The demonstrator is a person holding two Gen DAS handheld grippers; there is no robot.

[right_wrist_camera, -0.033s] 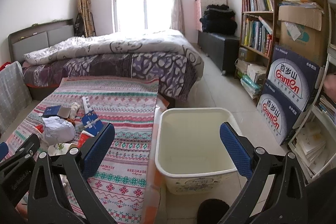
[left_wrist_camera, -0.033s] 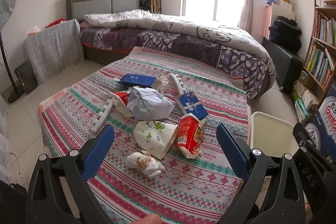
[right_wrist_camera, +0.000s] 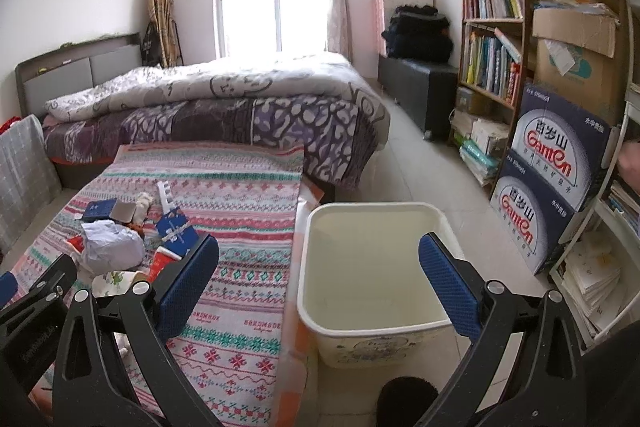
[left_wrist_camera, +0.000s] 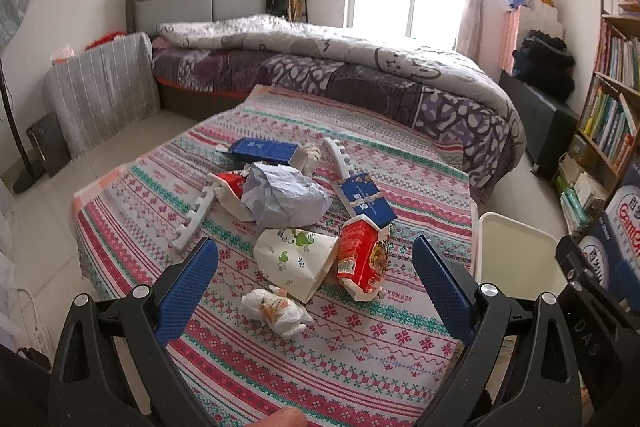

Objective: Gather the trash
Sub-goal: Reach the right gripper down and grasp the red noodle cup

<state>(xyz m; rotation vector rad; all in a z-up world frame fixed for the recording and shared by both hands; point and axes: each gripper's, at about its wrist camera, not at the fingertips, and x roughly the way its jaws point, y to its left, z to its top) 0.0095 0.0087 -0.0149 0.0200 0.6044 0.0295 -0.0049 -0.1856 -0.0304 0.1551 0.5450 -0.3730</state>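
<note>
Trash lies in a pile on a patterned tablecloth (left_wrist_camera: 400,347): a small white plastic wrapper (left_wrist_camera: 276,311), a white paper cup with green print (left_wrist_camera: 294,261), a red carton (left_wrist_camera: 362,257), a crumpled grey paper bag (left_wrist_camera: 284,199), two blue boxes (left_wrist_camera: 264,150) (left_wrist_camera: 366,199) and white plastic strips (left_wrist_camera: 194,219). My left gripper (left_wrist_camera: 316,281) is open and empty, above the near edge of the pile. My right gripper (right_wrist_camera: 318,283) is open and empty over a cream bin (right_wrist_camera: 372,325), which stands on the floor right of the table. The pile also shows in the right wrist view (right_wrist_camera: 112,247).
A bed with a grey and purple quilt (left_wrist_camera: 360,75) stands behind the table. A bookshelf (right_wrist_camera: 496,39) and blue Ganten boxes (right_wrist_camera: 552,179) line the right wall. A covered rack (left_wrist_camera: 100,87) and a fan stand (left_wrist_camera: 16,107) are at the left.
</note>
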